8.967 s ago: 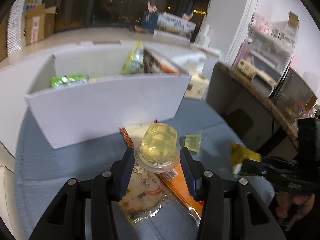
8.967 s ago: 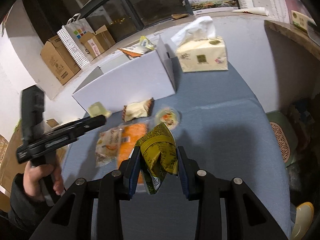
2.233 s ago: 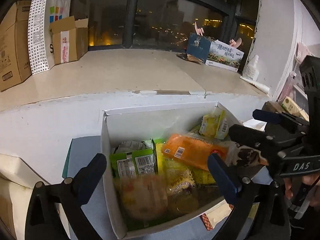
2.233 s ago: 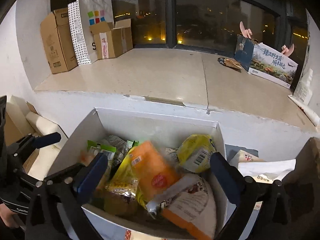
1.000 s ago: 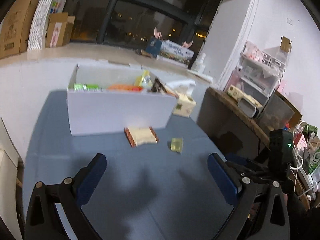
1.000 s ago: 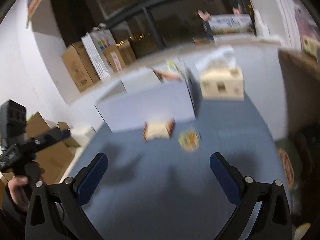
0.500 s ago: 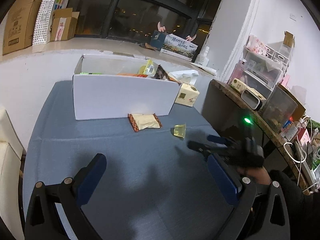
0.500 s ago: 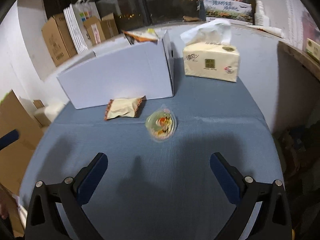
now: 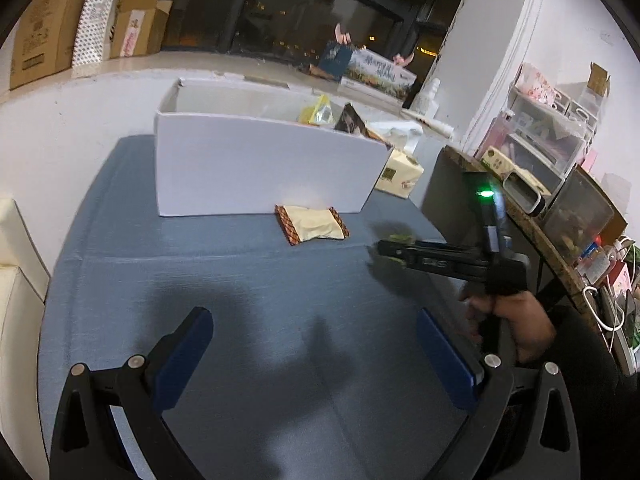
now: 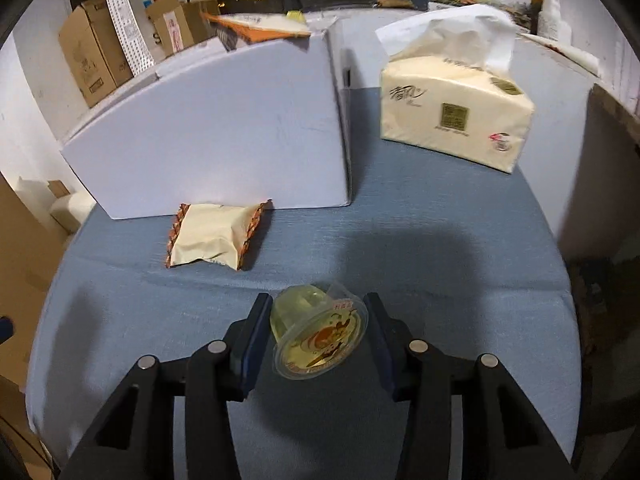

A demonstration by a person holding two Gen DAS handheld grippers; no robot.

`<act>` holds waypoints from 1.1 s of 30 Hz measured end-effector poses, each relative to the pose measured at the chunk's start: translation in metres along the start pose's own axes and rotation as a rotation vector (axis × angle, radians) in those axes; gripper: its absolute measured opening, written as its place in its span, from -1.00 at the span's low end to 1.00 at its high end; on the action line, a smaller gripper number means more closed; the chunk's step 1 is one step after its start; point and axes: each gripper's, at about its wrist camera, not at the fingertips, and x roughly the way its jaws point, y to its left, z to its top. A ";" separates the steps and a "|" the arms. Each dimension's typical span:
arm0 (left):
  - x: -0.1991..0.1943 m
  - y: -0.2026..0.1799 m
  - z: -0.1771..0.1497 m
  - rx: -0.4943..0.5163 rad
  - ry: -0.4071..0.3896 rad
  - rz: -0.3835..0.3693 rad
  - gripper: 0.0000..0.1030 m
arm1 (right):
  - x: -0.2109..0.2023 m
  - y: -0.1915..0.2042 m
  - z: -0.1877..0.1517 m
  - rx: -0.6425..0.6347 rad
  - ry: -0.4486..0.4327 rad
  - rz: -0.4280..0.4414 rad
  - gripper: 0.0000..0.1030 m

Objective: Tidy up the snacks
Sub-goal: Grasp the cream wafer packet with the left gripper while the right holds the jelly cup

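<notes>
Right wrist view, read from left to right: cardboard boxes (image 10: 86, 56) and a dotted paper bag (image 10: 136, 12) are seen on the ledge behind. Next, a white box (image 10: 224, 128) is placed on the blue tabletop (image 10: 460, 264), with snack packets (image 10: 256, 26) seen over its rim. A cream snack packet (image 10: 210, 242) with brown crimped ends is laid just beside the front wall of the box. Nearer to the camera, a yellow jelly cup (image 10: 318, 332) is found tilted between the jaws of the right gripper (image 10: 318, 330), which are closing on it; whether both pads already press on the cup cannot be told. At the far right, a tissue pack (image 10: 456, 112) is placed beside the box.

In the left wrist view, the left gripper (image 9: 316, 354) is held over the bare tabletop with its jaws spread wide and nothing between them. The right gripper is seen at the right, held by a hand (image 9: 516, 320) in a dark sleeve (image 9: 588, 376), its tip blurred.
</notes>
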 end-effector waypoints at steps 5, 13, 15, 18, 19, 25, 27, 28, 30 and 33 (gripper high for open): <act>0.037 -0.007 0.018 -0.005 0.053 0.010 1.00 | -0.032 -0.001 -0.017 0.026 -0.043 0.054 -0.03; 0.113 -0.033 0.060 0.054 0.105 0.077 1.00 | -0.089 0.010 -0.058 0.032 -0.102 0.068 -0.02; 0.131 -0.035 0.073 0.048 0.107 0.113 1.00 | -0.094 0.009 -0.064 0.046 -0.109 0.073 -0.02; 0.154 -0.032 0.086 0.012 0.106 0.151 1.00 | -0.101 0.011 -0.071 0.047 -0.127 0.069 -0.02; 0.162 -0.031 0.089 0.009 0.110 0.167 1.00 | -0.102 0.010 -0.074 0.048 -0.125 0.065 -0.02; 0.192 -0.023 0.093 -0.024 0.146 0.232 0.99 | -0.106 0.011 -0.076 0.037 -0.128 0.069 -0.02; 0.201 -0.020 0.089 -0.015 0.168 0.242 0.96 | -0.104 0.011 -0.076 0.036 -0.126 0.073 -0.02; 0.202 -0.019 0.088 -0.012 0.166 0.240 0.91 | -0.104 0.010 -0.077 0.037 -0.126 0.073 -0.02; 0.200 -0.021 0.087 0.023 0.155 0.250 0.59 | -0.102 0.010 -0.077 0.040 -0.123 0.074 -0.02; 0.192 -0.013 0.087 0.006 0.147 0.183 0.36 | -0.102 0.008 -0.078 0.050 -0.122 0.075 -0.02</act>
